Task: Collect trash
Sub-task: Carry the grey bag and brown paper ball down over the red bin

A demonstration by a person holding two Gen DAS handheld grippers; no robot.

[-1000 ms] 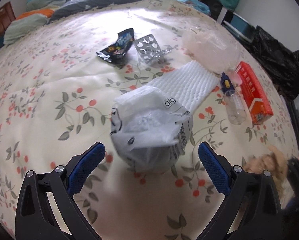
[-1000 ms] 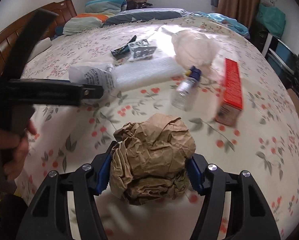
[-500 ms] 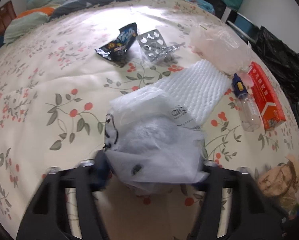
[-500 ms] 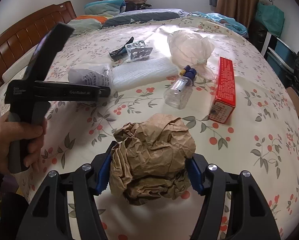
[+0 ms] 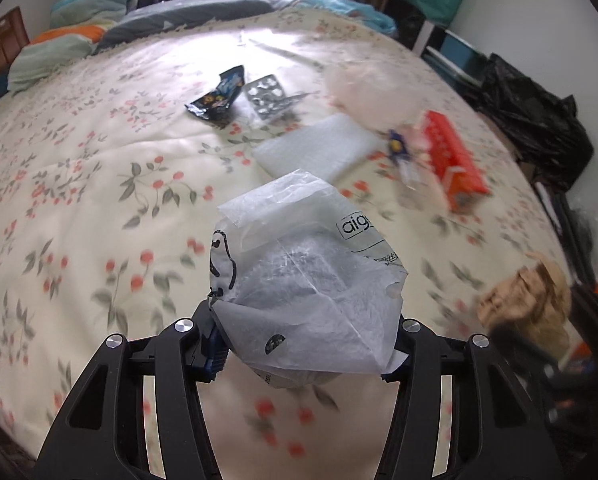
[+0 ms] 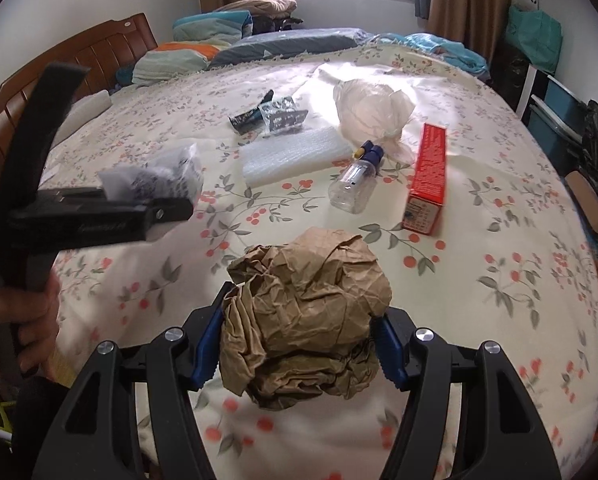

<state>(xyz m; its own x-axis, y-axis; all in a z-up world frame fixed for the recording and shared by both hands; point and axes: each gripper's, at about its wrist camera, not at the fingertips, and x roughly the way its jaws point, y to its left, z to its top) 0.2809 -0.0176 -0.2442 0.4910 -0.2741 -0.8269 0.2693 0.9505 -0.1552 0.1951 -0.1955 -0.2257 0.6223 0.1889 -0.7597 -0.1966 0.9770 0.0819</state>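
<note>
Here, in the left wrist view, looking down past the left gripper [image 5: 305, 350], pads pressing on a white plastic bag [image 5: 303, 276] and holding it above the bed [image 5: 79, 184]. Hiding both blue pads almost wholly behind the bag's crumpled folds; showing print on the bag, cut off at "aig". Blurring everything to the right: a red box [image 5: 453, 160], a small bottle [image 5: 403, 156] beside it, barely readable, and a pale bag [image 5: 369, 90] smeared into the bedspread. Lying sharper farther back, a dark wrapper [image 5: 219, 96], a blister pack [image 5: 269, 96], a foam sheet [image 5: 319, 152]. Smudging at the right edge, a brown paper wad [image 5: 527, 300].

Next, in the right wrist view, clamping the right gripper [image 6: 299, 350] on that paper wad [image 6: 303, 320], clear of the bedspread, pads half buried in its creases. Showing the left gripper [image 6: 155, 204] side-on at the left, blurred, its jaw hard to read, the white bag [image 6: 159, 176] bunched at its tip. Gripping its handle, a hand [image 6: 19, 324], cut off by the frame edge.
</note>
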